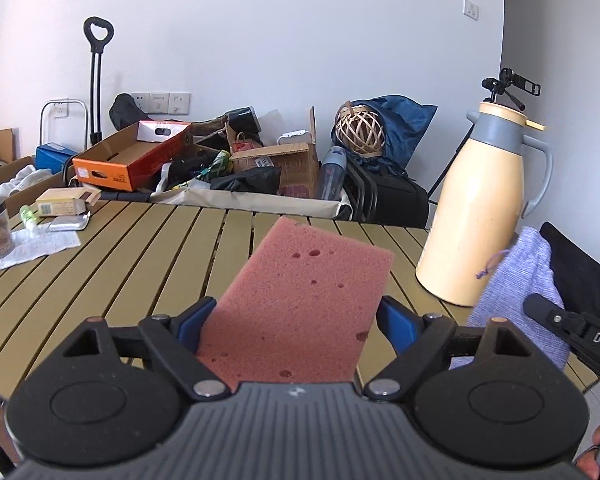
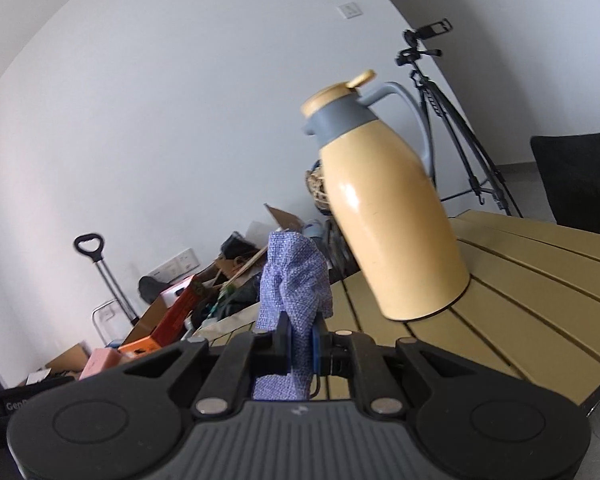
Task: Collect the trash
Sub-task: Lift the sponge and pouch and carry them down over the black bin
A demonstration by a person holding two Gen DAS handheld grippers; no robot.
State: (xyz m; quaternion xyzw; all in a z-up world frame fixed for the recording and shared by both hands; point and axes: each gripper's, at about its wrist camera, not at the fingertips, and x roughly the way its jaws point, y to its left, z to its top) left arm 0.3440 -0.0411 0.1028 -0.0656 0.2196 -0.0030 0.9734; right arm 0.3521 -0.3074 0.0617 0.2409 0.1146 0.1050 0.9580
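Pink sponge point(image 1: 300, 304) sits clamped in my left gripper point(image 1: 296, 326) and the blue cloth point(image 2: 296, 292) pinched in my right gripper point(image 2: 300, 344), both above the slatted table point(image 1: 120, 272), where swinging carelessly could topple the yellow thermos jug point(image 2: 392, 216).

You see a salmon-pink sponge point(image 1: 300, 304), pitted with small dark holes, between blue pads on your black left claw point(image 1: 300, 334). Your right claw point(image 2: 300, 346) — black, blue pads too — pinches a lavender-blue woven cloth point(image 2: 294, 280) with a fine speckled weave. The worktop point(image 1: 120, 264) is olive-tan slats with dark gaps. The jug point(image 1: 476, 216) — cream-yellow body, grey collar and handle.
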